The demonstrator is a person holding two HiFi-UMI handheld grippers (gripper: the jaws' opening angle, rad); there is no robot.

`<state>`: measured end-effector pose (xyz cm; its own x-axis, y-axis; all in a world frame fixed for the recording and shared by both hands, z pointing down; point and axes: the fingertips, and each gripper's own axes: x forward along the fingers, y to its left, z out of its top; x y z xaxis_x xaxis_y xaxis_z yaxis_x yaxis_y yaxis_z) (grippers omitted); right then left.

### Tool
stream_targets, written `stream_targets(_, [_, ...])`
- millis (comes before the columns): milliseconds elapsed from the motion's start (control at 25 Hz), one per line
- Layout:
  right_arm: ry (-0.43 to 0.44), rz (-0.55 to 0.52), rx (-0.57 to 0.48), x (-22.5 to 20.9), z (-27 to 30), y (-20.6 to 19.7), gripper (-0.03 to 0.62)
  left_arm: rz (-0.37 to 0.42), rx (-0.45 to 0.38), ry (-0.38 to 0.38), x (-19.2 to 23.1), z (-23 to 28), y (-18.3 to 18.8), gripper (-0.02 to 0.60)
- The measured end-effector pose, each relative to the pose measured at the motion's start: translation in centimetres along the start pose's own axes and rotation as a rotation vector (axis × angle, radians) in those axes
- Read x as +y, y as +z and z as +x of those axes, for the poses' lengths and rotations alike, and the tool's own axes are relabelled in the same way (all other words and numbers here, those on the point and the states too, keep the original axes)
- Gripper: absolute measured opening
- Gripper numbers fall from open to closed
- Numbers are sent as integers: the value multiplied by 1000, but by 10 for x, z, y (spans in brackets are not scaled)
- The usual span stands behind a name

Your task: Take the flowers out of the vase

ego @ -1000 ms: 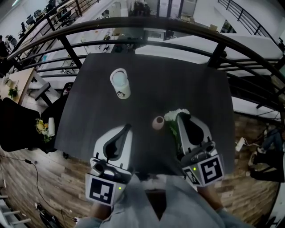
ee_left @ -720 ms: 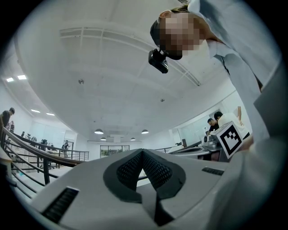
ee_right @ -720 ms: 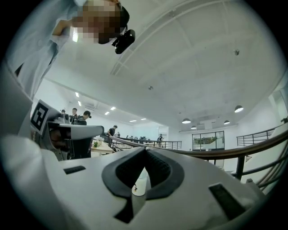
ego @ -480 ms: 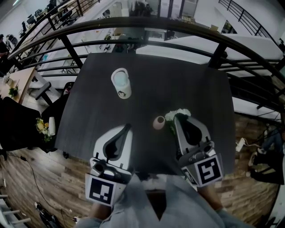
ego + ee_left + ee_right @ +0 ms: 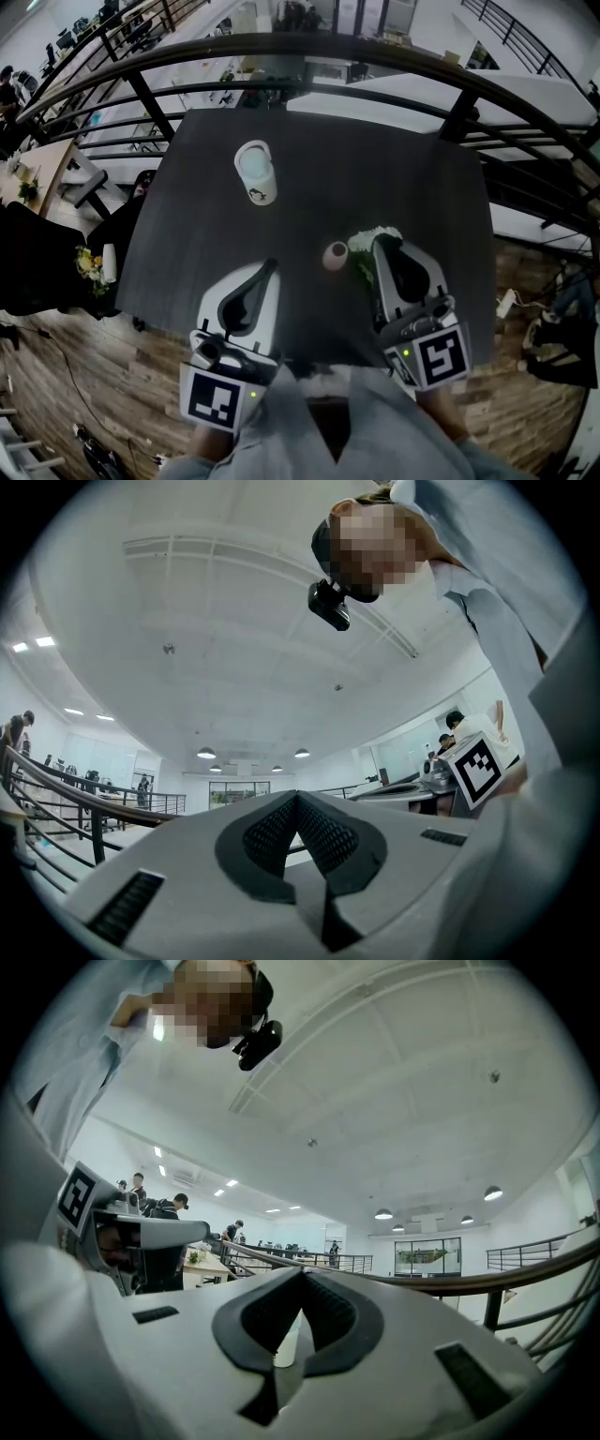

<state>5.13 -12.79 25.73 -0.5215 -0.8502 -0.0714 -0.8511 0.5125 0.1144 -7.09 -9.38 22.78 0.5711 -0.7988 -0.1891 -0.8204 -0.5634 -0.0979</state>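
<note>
Little has shifted over the last second.

Head view: the left gripper [image 5: 271, 266] sits at the lower left of the frame and the right gripper [image 5: 383, 247] at the lower right. Both are where the two earlier pictures had them, over the near edge of the dark table [image 5: 422, 178]. The small pinkish vase [image 5: 335, 255] stands at centre with no stem seen rising from it. The flowers [image 5: 367, 241] are outside it, their white blooms just right of the vase and close against the right gripper's tip. Their green stems [image 5: 365, 274] run down-frame along that gripper's left edge. Whether the tip touches them I cannot tell. Vase and blooms keep the same spacing as before. A white cup [image 5: 254, 172] stands well apart at upper left, unmoved.

Left gripper view: the pads [image 5: 270, 832] meet at the tip with nothing between them. Beyond are only ceiling and a railing [image 5: 66, 794].

Right gripper view: the jaws are closed here too, touching at the tip. A pale whitish shape [image 5: 286, 1340] shows in the slit lower down, but I cannot tell what it is. No bloom rises above the tip.

With the flowers already clear of the vase and nothing moving, the task looks finished or paused.
</note>
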Motion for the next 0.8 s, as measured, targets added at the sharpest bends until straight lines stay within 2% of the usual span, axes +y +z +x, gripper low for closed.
stream_targets(800, [7, 1, 14, 2, 1, 0, -5, -1, 5, 5, -1, -2, 0, -2])
